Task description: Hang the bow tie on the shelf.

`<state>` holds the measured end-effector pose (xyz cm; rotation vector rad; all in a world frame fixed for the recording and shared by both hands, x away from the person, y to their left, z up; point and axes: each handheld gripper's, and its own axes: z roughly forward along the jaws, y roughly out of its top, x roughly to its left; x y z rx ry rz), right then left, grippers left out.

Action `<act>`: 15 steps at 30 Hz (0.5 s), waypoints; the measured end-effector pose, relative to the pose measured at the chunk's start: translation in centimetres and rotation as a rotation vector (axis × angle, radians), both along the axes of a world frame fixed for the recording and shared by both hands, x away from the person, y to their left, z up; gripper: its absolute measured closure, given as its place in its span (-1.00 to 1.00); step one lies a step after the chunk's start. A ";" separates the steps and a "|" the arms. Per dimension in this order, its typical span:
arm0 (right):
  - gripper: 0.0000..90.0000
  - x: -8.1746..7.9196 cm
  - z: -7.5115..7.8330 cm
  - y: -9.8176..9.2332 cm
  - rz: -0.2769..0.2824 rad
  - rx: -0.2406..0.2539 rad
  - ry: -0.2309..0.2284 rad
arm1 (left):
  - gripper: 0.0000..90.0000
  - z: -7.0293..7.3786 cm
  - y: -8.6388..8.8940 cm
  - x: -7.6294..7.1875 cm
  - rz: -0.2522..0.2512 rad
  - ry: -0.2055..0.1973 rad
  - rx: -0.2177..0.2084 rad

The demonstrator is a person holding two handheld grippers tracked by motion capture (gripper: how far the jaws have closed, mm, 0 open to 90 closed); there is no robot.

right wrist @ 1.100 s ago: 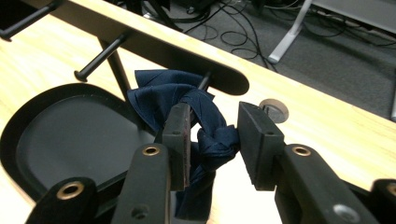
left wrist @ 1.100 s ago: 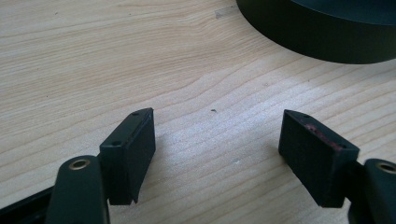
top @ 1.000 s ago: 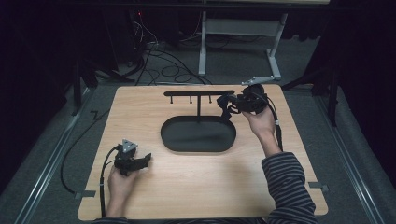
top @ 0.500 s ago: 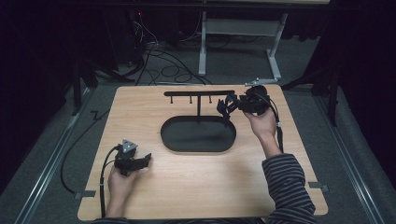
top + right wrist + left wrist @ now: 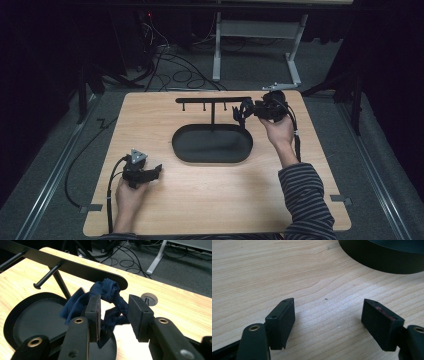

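Dark blue knotted fabric scrunchie hangs at the right tip of the black metal hanger rack, near the wooden table's far right corner. It looks soft, light and floppy; best pinched at the knot. Right gripper jaws bracket the cloth, gap on the right pad. Left gripper is wide, holding nothing. Versus the earlier frame: both hands unmoved, scrunchie in the same place.
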<state>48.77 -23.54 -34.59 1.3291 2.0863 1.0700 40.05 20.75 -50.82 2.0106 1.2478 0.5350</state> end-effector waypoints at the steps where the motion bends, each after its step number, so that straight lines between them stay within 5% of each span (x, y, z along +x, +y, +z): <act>1: 0.43 -0.1 0.0 0.0 0.003 0.003 -0.001 | -0.39 0.0 0.0 0.0 0.000 0.000 0.000; 15: 0.30 -2.5 0.1 -1.3 0.030 0.041 -0.024 | -0.39 0.0 0.0 0.0 -0.003 -0.001 0.000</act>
